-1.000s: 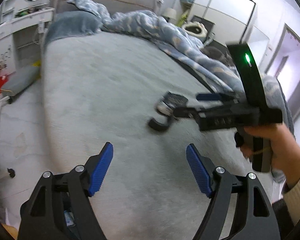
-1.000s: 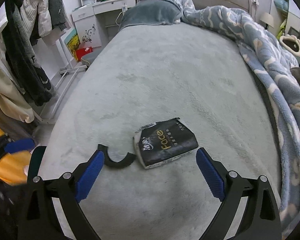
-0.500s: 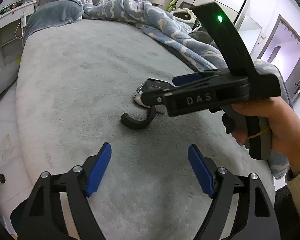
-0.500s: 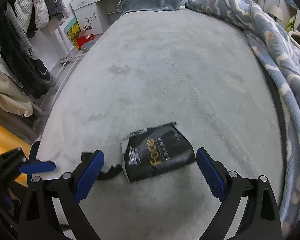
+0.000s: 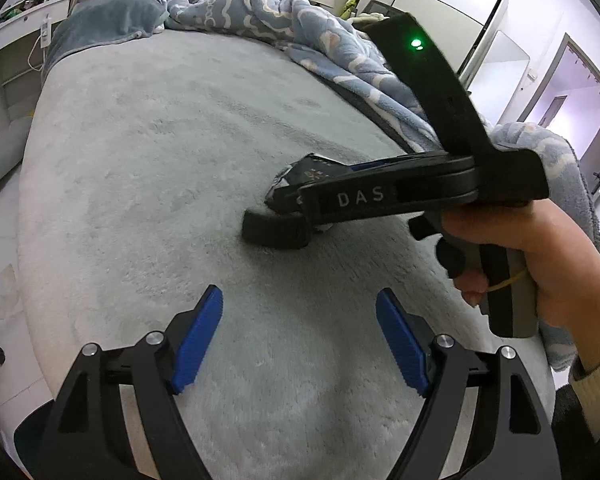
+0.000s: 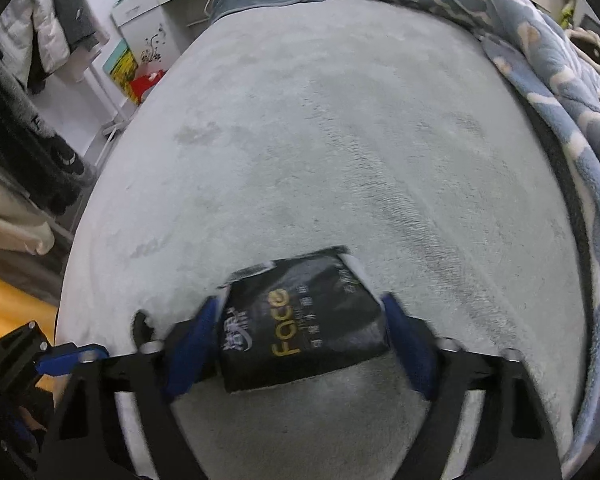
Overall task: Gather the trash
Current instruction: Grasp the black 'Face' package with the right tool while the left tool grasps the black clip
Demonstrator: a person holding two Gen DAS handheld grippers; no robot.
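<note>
The black tissue pack (image 6: 300, 328) with the yellow word "Face" lies on the grey bed (image 6: 340, 140), near its foot edge. The right gripper (image 6: 300, 344) has its jaws at both sides of the pack; they have just been closing, and the blue pads (image 6: 404, 344) touch its ends. Just beside the pack lies a curved black piece (image 5: 274, 232). The left gripper (image 5: 300, 340) hangs above the bed, its jaws spread with nothing between.

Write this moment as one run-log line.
right tongs: just closing, pads at sides of pack on bed | left tongs: open, empty | black hook: beside pack, untouched
</note>
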